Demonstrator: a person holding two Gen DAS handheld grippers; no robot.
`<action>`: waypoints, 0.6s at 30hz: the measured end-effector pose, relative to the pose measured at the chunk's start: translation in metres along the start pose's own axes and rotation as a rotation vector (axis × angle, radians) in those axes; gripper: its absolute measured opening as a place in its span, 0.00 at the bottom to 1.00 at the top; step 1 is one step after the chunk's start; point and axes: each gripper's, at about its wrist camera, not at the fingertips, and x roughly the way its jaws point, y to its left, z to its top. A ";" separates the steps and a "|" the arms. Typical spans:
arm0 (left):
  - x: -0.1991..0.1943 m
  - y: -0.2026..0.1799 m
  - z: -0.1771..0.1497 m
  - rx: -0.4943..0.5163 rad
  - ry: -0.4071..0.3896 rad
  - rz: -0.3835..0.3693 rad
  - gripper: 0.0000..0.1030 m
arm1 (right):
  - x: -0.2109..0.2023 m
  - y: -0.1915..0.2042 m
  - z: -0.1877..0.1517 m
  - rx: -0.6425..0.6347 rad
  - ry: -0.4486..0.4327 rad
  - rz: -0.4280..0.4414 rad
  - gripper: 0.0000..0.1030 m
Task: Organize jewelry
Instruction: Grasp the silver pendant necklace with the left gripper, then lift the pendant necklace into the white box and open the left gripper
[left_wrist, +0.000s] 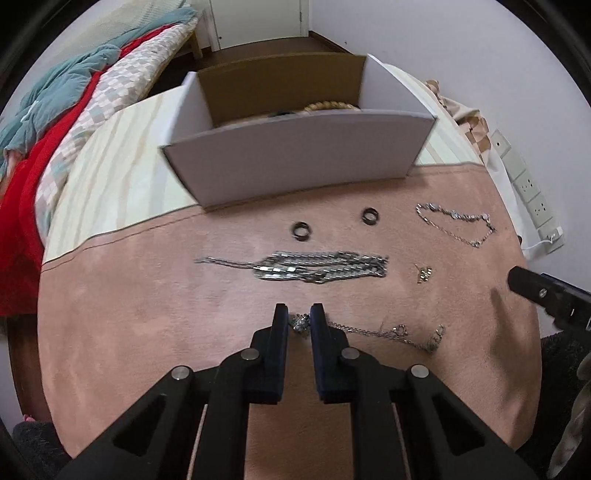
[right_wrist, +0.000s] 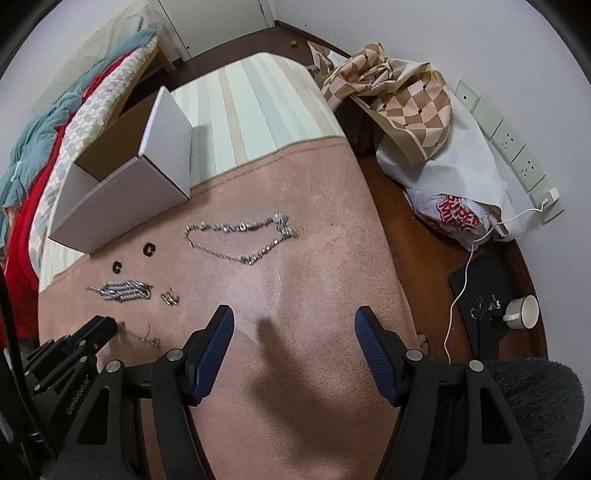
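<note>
My left gripper (left_wrist: 300, 320) is down on the pink cloth (left_wrist: 147, 314) with its jaws narrowed around the bunched end of a thin silver chain (left_wrist: 373, 332), which trails right; it also shows in the right wrist view (right_wrist: 149, 338). Beyond lie a wide silver bracelet (left_wrist: 310, 266), two dark rings (left_wrist: 301, 231) (left_wrist: 369, 215), a small gold charm (left_wrist: 424, 274) and a silver necklace (left_wrist: 458, 223). A white cardboard box (left_wrist: 295, 162) stands behind, with beads inside. My right gripper (right_wrist: 294, 325) is open and empty over bare cloth, near the necklace (right_wrist: 240, 240).
A striped mat (right_wrist: 251, 110) lies under the box. A bed with red and teal blankets (left_wrist: 55, 122) is at the left. Checkered fabric (right_wrist: 399, 85), a plastic bag (right_wrist: 454, 218), a white cable (right_wrist: 465, 273) and a cup (right_wrist: 524, 312) are to the right on the floor.
</note>
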 end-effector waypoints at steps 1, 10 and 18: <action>-0.002 0.002 0.000 -0.004 -0.005 0.004 0.09 | -0.003 -0.001 0.001 0.005 -0.005 0.005 0.68; -0.021 0.059 0.007 -0.104 -0.060 0.104 0.09 | 0.006 -0.009 0.038 0.027 -0.034 0.049 0.68; -0.016 0.050 0.010 -0.093 -0.057 0.109 0.09 | 0.039 0.026 0.045 -0.125 -0.057 -0.089 0.35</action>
